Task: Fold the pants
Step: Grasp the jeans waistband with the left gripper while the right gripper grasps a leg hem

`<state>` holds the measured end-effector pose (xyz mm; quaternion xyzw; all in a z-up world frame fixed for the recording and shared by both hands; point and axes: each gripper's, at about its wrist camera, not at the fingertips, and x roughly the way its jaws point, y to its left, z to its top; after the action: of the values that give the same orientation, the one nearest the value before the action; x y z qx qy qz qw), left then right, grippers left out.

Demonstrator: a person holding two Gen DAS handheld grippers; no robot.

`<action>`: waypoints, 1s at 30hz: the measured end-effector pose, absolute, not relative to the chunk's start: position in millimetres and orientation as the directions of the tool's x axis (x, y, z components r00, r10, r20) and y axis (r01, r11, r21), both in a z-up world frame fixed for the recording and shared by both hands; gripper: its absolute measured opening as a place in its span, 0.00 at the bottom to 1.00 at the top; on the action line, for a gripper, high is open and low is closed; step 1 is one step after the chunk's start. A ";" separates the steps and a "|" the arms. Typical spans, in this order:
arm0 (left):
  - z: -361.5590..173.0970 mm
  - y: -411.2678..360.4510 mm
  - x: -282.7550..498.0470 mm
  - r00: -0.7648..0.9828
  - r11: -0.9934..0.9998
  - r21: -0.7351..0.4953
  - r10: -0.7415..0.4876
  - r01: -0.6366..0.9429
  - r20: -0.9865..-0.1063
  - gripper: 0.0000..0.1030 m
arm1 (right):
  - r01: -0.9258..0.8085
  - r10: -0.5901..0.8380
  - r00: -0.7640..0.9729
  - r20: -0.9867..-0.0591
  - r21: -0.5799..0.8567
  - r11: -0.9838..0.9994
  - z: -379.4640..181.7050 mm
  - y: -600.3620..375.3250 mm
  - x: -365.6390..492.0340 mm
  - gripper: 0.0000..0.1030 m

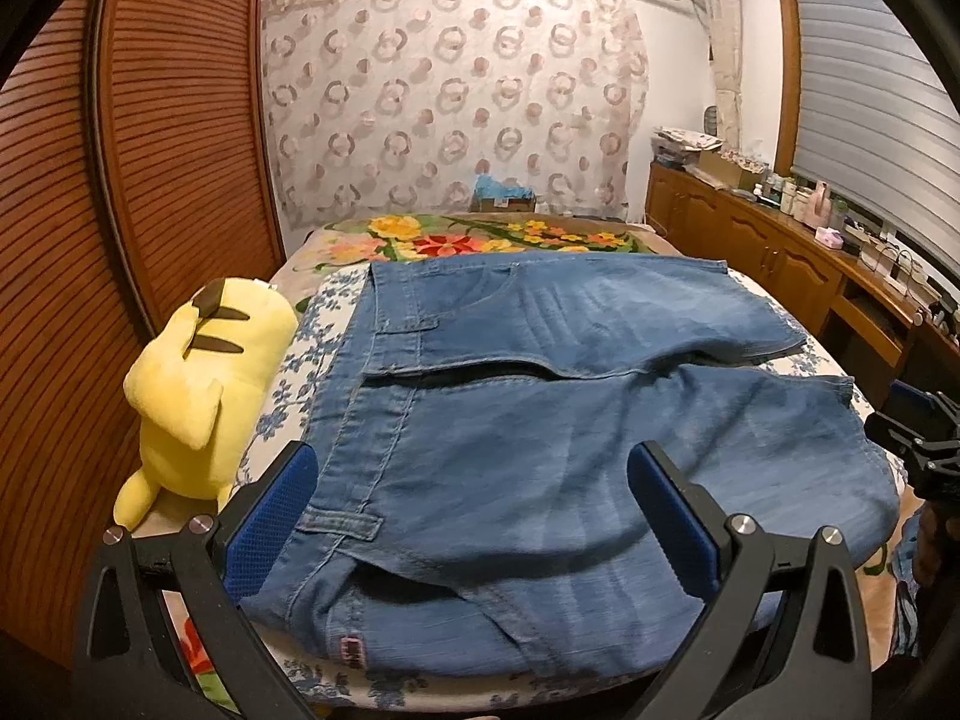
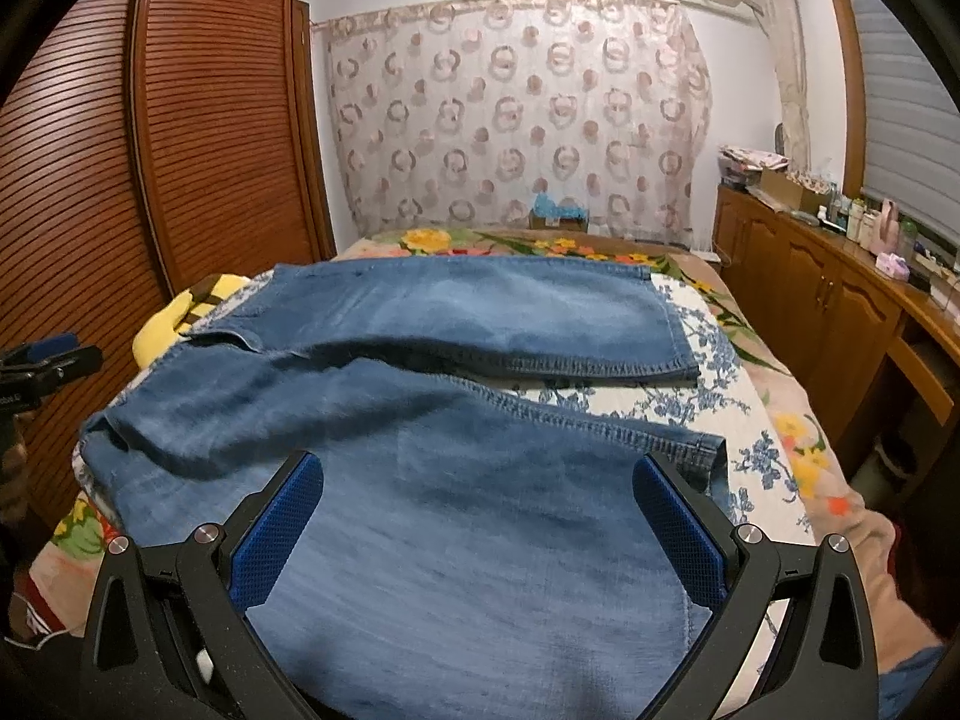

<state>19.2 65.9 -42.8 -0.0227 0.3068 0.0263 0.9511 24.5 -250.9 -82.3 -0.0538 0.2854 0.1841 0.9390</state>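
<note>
Blue denim pants lie spread across the bed, waistband to the left, the two legs running right. My left gripper hovers open over the near waistband corner, blue pads wide apart, nothing between them. My right gripper is open above the near leg, close to its hem. The far leg lies flat behind it. The right gripper also shows at the right edge of the left wrist view, and the left gripper at the left edge of the right wrist view.
A yellow plush toy lies on the bed just left of the waistband. The bed carries a floral blanket and a blue-flowered white sheet. A slatted wooden wardrobe stands left; a wooden cabinet with bottles lines the right.
</note>
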 end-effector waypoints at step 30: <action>-117.4 159.2 -14.2 0.707 0.978 -0.112 0.045 -0.175 -0.706 0.72 | -0.348 0.224 0.681 -0.698 -0.039 0.937 -96.8 -236.4 16.1 1.00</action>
<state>-14.2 159.2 -117.4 -0.0855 0.3780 0.0597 0.9199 16.1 -236.4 -96.8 -0.0845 0.3677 0.1566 0.9128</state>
